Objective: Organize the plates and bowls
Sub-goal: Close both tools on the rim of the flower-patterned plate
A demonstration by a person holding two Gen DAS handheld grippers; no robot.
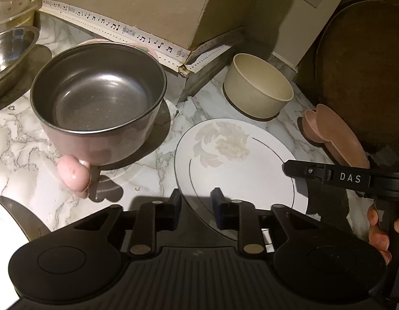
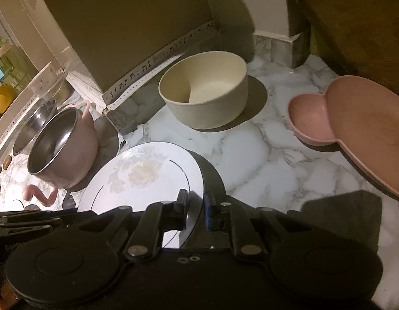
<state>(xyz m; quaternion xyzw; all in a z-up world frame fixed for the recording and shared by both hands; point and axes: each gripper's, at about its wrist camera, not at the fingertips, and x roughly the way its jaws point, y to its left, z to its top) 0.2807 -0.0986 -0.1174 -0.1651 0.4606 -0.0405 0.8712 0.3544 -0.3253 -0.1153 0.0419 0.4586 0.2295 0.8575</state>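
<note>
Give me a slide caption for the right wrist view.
Right gripper grips white plate beside pink pot and cream bowl.

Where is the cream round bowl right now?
The cream round bowl stands upright on the marble counter near the back wall, beyond the white floral plate, left of the pink dish.

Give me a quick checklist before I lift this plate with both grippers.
1. Right gripper shut on the plate rim: ok.
2. Left gripper clamped on the rim: cannot tell. The rim sits between its fingers, but contact is unclear.
3. Pot clear of the plate: ok, counter shows between them.
4. Bowl clear of the plate: ok, it stands apart behind it.
5. Pink dish clear of the plate: ok, off to the right.
6. Spot to set the plate down: cannot tell, none stands out.
</note>
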